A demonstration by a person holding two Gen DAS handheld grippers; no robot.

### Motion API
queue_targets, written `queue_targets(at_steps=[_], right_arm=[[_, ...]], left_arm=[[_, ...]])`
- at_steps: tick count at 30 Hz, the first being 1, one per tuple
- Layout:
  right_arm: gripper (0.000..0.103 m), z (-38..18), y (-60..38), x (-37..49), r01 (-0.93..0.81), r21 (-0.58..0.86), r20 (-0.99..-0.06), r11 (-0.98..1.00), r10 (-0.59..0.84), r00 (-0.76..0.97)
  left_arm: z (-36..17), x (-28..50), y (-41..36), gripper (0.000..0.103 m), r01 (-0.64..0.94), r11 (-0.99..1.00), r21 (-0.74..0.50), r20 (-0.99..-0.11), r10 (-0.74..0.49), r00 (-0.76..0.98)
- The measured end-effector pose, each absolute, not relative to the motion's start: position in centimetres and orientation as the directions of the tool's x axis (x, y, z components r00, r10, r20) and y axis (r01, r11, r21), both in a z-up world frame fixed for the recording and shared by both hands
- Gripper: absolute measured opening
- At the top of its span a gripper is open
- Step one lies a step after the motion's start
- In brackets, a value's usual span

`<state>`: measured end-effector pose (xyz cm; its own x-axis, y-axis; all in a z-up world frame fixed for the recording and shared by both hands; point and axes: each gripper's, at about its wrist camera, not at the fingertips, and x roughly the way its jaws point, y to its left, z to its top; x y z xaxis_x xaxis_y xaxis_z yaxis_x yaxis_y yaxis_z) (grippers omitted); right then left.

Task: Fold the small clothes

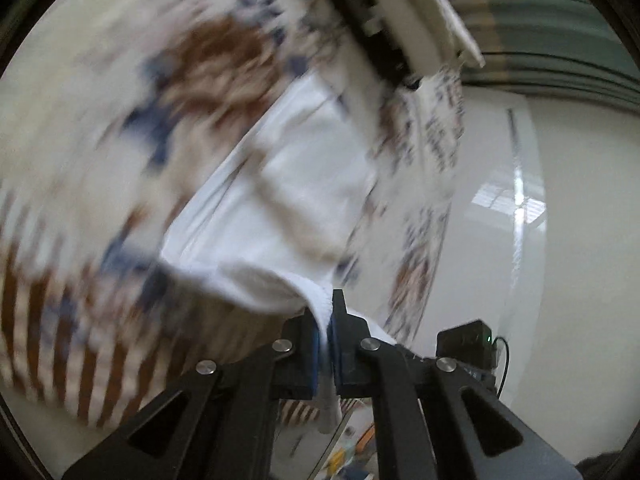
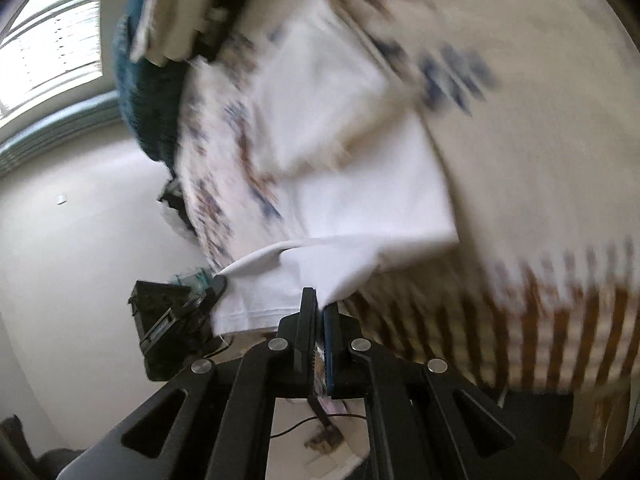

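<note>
A small white garment (image 1: 280, 184) lies partly on a patterned tablecloth (image 1: 100, 160), blurred by motion. My left gripper (image 1: 328, 320) is shut on a hem of the white garment, which runs up between its blue pads. In the right wrist view the same white garment (image 2: 352, 184) spreads across the tablecloth (image 2: 540, 160). My right gripper (image 2: 318, 312) is shut on another edge of it, with the cloth lifted off the table at the near side. Each view shows the other gripper (image 1: 392, 28) (image 2: 188, 12) near the top, wrapped in pale cloth.
The tablecloth has brown stripes (image 1: 60, 340) along its hanging edge and blue and brown prints. A black box (image 2: 168, 328) sits on the pale floor (image 2: 80, 220). A dark teal cloth (image 2: 144, 92) lies beyond the table. A window (image 2: 48, 40) is at the far left.
</note>
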<state>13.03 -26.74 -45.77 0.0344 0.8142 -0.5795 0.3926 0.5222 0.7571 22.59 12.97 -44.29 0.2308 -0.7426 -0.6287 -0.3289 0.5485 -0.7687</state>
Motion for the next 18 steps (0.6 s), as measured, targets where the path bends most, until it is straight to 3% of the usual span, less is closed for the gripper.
queue_targets(at_steps=[7, 10, 11, 12, 14, 16, 18], right_arm=[[0.004, -47.6, -27.9, 26.4, 0.374, 0.758, -0.612, 0.534, 0.781, 0.125], [0.007, -49.4, -28.6, 32.0, 0.431, 0.749, -0.622, 0.503, 0.759, 0.194], [0.008, -50.0, -29.1, 33.6, 0.456, 0.755, -0.613, 0.471, 0.754, 0.236], [0.012, -50.2, -29.6, 34.5, 0.465, 0.767, -0.597, 0.442, 0.757, 0.264], [0.041, -50.2, -30.3, 36.1, 0.484, 0.777, -0.584, 0.404, 0.75, 0.312], [0.048, -49.7, -30.9, 36.8, 0.475, 0.78, -0.589, 0.407, 0.733, 0.34], [0.048, -49.4, -30.8, 36.7, 0.459, 0.747, -0.64, 0.481, 0.706, 0.302]], left_arm=[[-48.9, 35.8, 11.8, 0.005, -0.341, 0.501, -0.795, -0.592, -0.762, 0.261], [-51.3, 40.0, 12.3, 0.029, -0.388, 0.463, -0.797, -0.579, -0.767, 0.274], [-51.6, 40.7, 12.8, 0.046, -0.394, 0.453, -0.8, -0.575, -0.767, 0.286], [-52.0, 41.6, 13.3, 0.051, -0.407, 0.436, -0.803, -0.569, -0.765, 0.303], [-52.1, 42.5, 14.3, 0.053, -0.408, 0.405, -0.818, -0.547, -0.769, 0.332], [-51.7, 42.9, 15.1, 0.054, -0.393, 0.437, -0.809, -0.569, -0.751, 0.336], [-50.8, 42.8, 15.5, 0.055, -0.353, 0.544, -0.761, -0.644, -0.701, 0.307]])
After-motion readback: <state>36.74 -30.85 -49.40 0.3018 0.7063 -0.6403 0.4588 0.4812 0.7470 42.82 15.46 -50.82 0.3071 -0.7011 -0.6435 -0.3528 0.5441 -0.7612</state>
